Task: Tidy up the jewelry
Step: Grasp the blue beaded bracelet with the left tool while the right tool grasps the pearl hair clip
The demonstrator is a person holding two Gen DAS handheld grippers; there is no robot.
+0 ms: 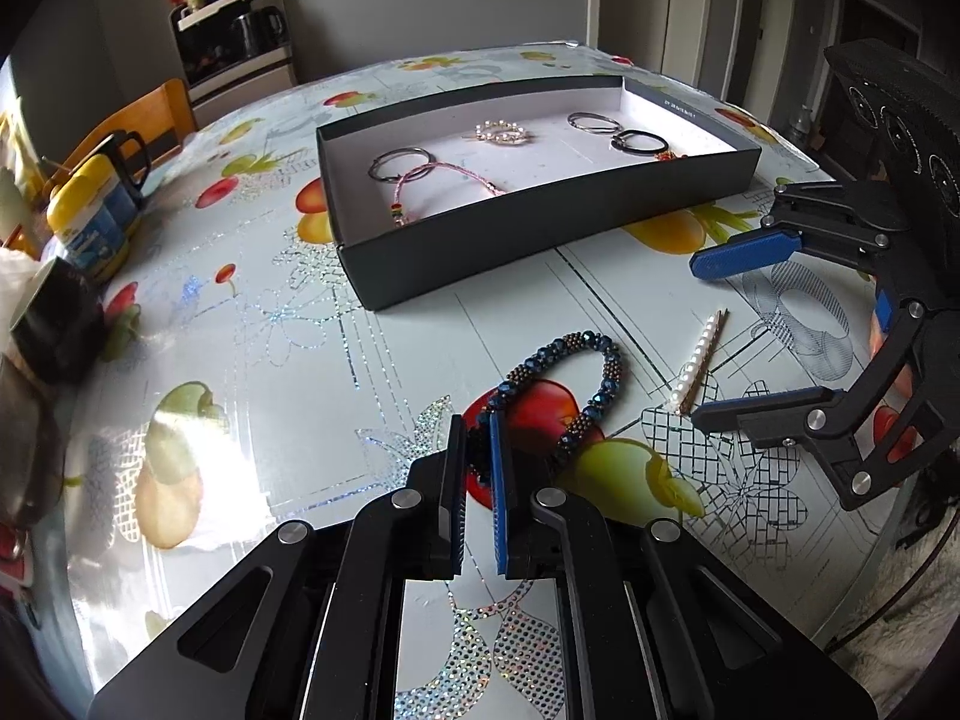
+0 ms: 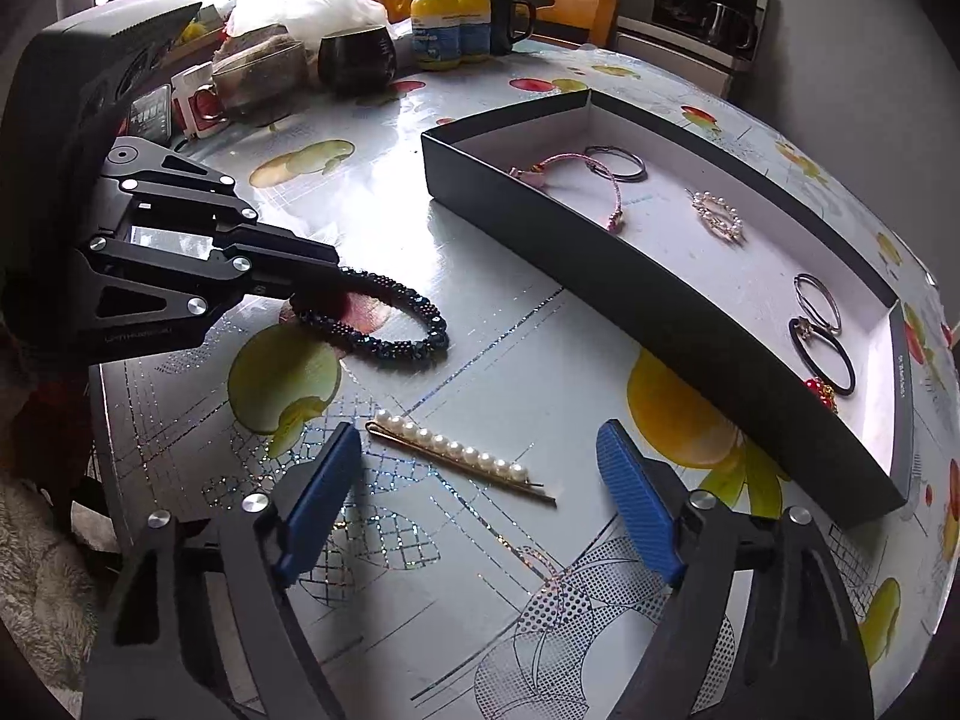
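Observation:
A dark blue beaded bracelet (image 1: 564, 384) lies on the fruit-print tablecloth; my left gripper (image 1: 478, 429) is shut on its near end, also seen in the right wrist view (image 2: 324, 282) with the bracelet (image 2: 390, 324). A pearl hair clip (image 1: 699, 363) lies to its right. My right gripper (image 2: 480, 462) is open with the pearl clip (image 2: 456, 450) between its fingers on the table. A black box with a white inside (image 1: 540, 228) holds rings, a pink bracelet (image 1: 444, 177), a pearl clip (image 1: 501, 132) and a black hair tie (image 1: 639, 141).
Mugs (image 2: 357, 60), yellow-lidded jars (image 2: 435, 30) and bags crowd the table's far left side. A wooden chair (image 1: 138, 120) and a shelf with a kettle (image 1: 240, 30) stand beyond. The table edge (image 1: 870, 570) is close on the right.

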